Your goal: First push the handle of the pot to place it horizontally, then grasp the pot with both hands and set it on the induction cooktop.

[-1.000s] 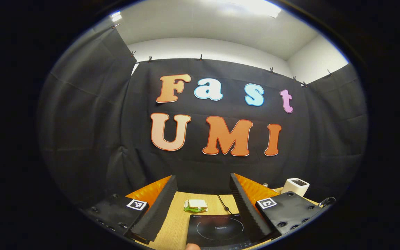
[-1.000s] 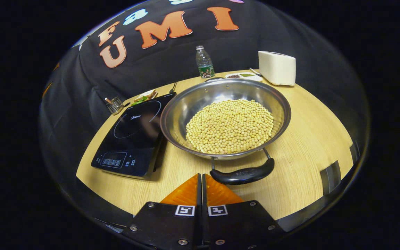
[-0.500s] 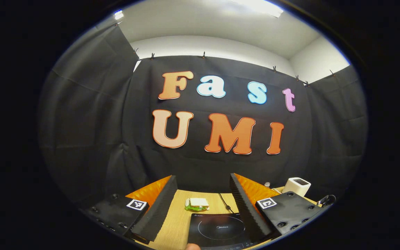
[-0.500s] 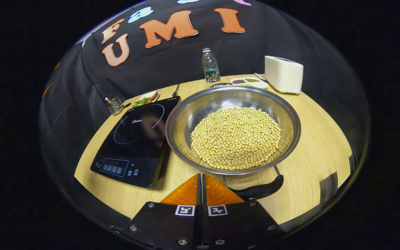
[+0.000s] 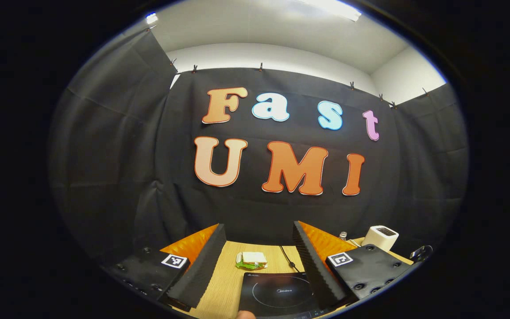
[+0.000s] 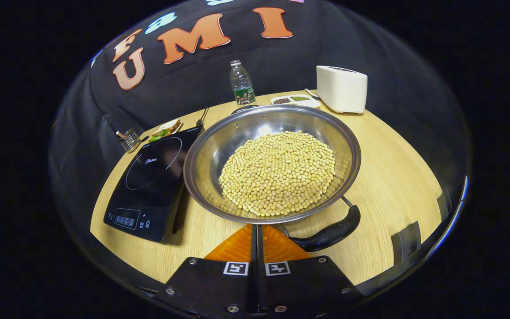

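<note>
On the round pale wooden table, the black glass induction cooktop lies just left of the wide steel pot heaped with yellow soybeans. The pot's black curved handle sits just beside the right gripper, its fingers pressed together. The left gripper hangs spread wide.

Steel pot heaped with yellow beans, black handle angled at near right; just left, flat black induction cooktop on tabletop.
</note>
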Available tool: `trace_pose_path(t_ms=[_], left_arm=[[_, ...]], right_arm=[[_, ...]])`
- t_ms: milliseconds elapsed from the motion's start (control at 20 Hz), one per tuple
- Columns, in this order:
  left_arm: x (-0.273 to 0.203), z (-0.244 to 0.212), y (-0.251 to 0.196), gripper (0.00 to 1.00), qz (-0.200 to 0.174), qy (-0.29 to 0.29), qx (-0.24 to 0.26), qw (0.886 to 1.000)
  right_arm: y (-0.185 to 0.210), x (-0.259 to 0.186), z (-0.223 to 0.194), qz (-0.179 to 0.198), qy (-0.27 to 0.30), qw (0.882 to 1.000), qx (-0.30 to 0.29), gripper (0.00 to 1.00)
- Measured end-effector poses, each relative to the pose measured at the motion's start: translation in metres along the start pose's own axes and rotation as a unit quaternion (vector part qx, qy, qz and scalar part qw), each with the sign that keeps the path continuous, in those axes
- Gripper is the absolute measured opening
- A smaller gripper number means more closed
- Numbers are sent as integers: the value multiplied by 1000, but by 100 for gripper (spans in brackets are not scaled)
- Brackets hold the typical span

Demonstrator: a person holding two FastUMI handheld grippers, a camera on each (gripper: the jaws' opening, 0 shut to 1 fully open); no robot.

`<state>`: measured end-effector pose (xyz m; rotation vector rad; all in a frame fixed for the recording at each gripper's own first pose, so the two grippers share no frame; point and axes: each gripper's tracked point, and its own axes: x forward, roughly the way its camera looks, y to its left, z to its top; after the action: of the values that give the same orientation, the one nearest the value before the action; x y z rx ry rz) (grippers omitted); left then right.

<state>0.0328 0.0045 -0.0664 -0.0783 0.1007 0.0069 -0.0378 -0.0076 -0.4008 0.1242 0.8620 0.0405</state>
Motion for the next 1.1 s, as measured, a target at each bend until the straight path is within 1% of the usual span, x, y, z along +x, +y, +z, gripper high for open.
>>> trace_pose_path(t_ms=[150, 500, 750, 1100], left_arm=[[7, -2, 0, 100, 1, 2, 1, 1000], [21, -7, -4, 100, 0, 9, 2, 1000], [30, -12, -15, 100, -10, 12, 4, 1000], [37, -20, -24, 100, -16, 18, 15, 1000]], right_arm=[[-17, 5, 0, -13, 6, 1000, 9, 0], [-80, 14, 14, -85, 1, 996, 31, 0], [-110, 15, 29, -123, -9, 991, 41, 0], [-137, 23, 51, -156, -19, 987, 45, 0]])
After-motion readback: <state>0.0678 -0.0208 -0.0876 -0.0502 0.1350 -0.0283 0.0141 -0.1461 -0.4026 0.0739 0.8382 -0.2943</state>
